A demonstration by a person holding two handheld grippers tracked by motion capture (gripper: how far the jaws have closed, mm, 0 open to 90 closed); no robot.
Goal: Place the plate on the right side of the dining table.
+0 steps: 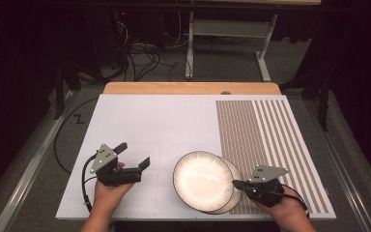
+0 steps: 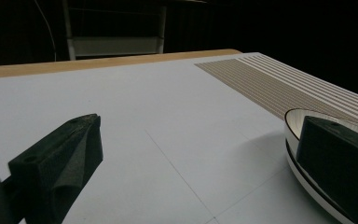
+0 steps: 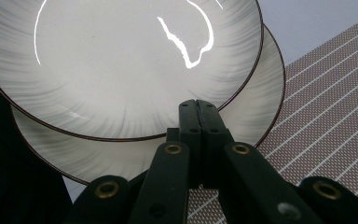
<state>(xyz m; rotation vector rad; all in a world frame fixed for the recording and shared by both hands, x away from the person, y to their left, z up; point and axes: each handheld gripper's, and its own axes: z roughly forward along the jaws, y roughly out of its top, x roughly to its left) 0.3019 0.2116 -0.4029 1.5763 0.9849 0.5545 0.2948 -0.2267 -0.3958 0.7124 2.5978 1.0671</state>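
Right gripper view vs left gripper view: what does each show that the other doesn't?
Right gripper view: its own right gripper with jaws closed together, tips at the rims of two stacked plates, top plate sitting off-centre on the bottom plate.
Left gripper view: the left gripper with jaws wide apart over bare white table, and the wooden far edge.
Both: the plates and the striped mat.

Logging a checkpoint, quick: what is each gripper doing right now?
Left gripper: open, holding nothing.
Right gripper: shut, empty, at the rim of the upper grey-streaked ceramic plate.

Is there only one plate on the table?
No, a top plate lies stacked on a bottom plate, whose rim peeks out beside it.
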